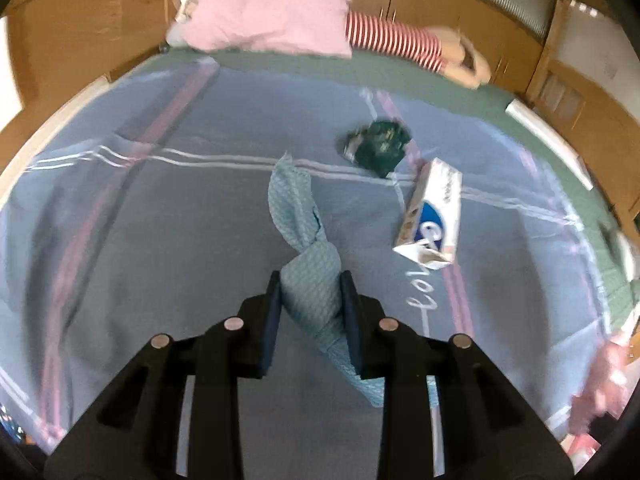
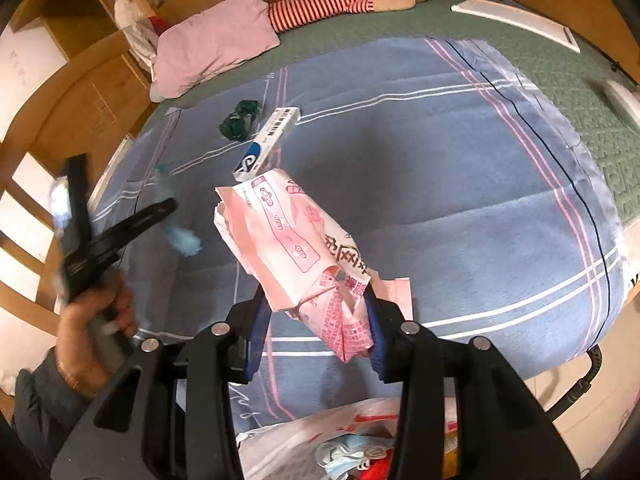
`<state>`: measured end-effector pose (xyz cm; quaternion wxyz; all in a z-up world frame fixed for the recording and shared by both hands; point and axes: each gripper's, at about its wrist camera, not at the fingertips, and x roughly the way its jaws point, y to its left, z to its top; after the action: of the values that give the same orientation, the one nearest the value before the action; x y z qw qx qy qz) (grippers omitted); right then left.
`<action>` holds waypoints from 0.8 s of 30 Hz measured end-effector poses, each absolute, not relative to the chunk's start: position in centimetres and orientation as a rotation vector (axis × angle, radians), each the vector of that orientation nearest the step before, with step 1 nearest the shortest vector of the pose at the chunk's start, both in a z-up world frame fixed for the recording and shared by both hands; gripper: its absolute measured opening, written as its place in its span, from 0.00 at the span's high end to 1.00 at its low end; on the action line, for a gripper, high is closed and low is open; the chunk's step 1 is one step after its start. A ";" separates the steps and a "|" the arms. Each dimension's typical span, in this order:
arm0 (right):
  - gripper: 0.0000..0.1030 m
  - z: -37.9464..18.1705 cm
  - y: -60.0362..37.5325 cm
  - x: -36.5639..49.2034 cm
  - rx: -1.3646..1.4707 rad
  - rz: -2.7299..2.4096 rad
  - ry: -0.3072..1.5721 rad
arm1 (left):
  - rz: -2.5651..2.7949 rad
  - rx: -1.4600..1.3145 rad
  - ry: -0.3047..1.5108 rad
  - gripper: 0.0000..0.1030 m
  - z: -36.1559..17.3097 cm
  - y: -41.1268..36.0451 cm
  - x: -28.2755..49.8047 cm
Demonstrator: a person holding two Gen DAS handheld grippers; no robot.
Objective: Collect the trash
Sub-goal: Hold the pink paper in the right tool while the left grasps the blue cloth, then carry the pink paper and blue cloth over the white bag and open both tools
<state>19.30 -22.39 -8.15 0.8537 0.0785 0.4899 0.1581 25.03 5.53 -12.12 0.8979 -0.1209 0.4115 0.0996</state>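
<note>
My left gripper (image 1: 311, 280) is shut on a crumpled light-blue cloth wipe (image 1: 296, 208), which twists up from between the pads and hangs above the blue bedspread (image 1: 160, 240). The right wrist view shows that gripper (image 2: 120, 224) at the left, held by a hand (image 2: 92, 320), with the wipe (image 2: 182, 240) dangling from it. My right gripper (image 2: 316, 292) is shut on a crumpled pink-and-white paper wrapper (image 2: 280, 224). On the bedspread lie a dark green crumpled wrapper (image 1: 378, 146) and, beside it, a white-and-blue carton (image 1: 434, 212).
A white plastic bag (image 2: 320, 440) holding scraps sits below my right gripper at the bed's near edge. A pink pillow (image 1: 272, 16) and a striped plush toy (image 1: 400, 42) lie at the head of the bed. Wooden cabinets (image 1: 80, 40) surround it.
</note>
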 end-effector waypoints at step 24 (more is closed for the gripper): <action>0.59 -3.6 -22.4 14.0 0.069 0.290 0.949 | 0.170 -0.169 0.830 0.72 -11.5 4.4 17.6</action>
<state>14.01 -22.40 -3.56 0.8789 0.0332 0.4550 0.1392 17.64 4.37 -11.46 0.9081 -0.0818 0.4024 0.0822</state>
